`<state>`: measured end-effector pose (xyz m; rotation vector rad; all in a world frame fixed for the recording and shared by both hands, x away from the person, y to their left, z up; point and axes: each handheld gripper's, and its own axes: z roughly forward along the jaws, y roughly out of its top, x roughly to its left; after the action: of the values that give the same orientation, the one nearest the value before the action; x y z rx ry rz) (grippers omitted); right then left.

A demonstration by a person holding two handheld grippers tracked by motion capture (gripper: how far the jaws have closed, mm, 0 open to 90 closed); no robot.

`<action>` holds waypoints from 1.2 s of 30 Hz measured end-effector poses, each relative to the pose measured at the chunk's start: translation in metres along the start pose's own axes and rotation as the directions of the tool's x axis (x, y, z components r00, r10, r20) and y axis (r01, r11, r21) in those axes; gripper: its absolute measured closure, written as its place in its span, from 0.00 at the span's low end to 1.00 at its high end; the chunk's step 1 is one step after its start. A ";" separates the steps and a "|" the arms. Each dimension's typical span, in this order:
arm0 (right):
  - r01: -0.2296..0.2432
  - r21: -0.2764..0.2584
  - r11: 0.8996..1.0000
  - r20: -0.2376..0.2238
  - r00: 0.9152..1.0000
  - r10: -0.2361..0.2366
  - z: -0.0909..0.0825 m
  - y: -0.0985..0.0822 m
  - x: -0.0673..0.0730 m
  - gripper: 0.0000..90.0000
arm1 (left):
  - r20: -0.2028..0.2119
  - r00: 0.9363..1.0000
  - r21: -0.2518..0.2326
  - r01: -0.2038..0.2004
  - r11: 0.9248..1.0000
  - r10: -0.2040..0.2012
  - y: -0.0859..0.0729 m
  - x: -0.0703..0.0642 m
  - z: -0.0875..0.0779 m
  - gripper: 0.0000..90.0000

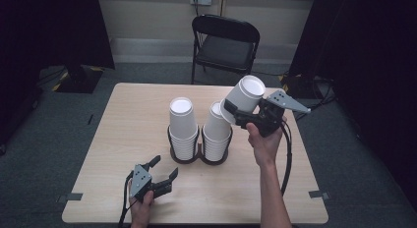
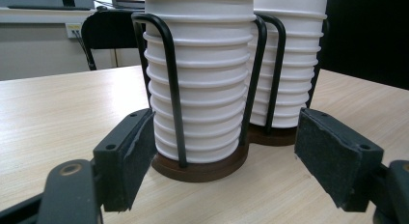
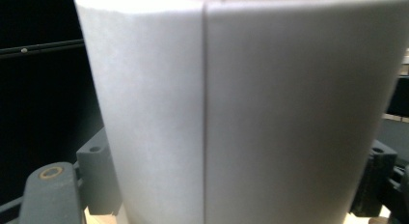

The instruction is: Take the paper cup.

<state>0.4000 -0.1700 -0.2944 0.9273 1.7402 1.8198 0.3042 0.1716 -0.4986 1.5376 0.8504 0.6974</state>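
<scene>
Meanwhile right gripper (image 1: 235,115) jaws clamp paper cup (image 1: 243,98); left gripper (image 1: 164,168) jaws apart near cup stacks (image 1: 183,129).

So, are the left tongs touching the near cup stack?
Cannot tell. In the left gripper view the left tongs are open around the near stack; its left pad overlaps the cups, contact unclear.

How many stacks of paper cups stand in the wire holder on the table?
2. The left stack and the right stack stand side by side in the wire holder. One more single cup is held tilted above the right stack by the right gripper.
</scene>
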 end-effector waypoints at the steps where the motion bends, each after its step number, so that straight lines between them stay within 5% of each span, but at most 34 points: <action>1: -0.003 0.000 1.000 0.003 1.000 0.003 -0.002 0.000 0.000 0.18 | 0.002 1.000 0.000 0.002 1.000 -0.002 0.000 0.000 0.000 0.25; 9: 0.001 0.004 1.000 0.077 0.997 -0.001 -0.022 -0.004 -0.002 0.18 | -0.006 1.000 -0.007 0.008 1.000 -0.008 0.000 0.000 0.000 0.23; 18: -0.032 0.016 0.999 0.102 0.994 0.030 -0.038 -0.015 -0.007 0.18 | -0.003 1.000 -0.011 0.011 1.000 -0.011 0.000 0.001 -0.001 0.20; 36: -0.164 0.043 0.985 0.090 0.983 0.160 -0.062 -0.061 -0.013 0.18 | 0.030 1.000 0.031 0.003 1.000 -0.004 0.001 0.001 0.001 0.22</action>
<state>0.3558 -0.2158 -0.3551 1.1813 1.7082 1.8135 0.3056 0.1717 -0.4977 1.5698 0.8450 0.6599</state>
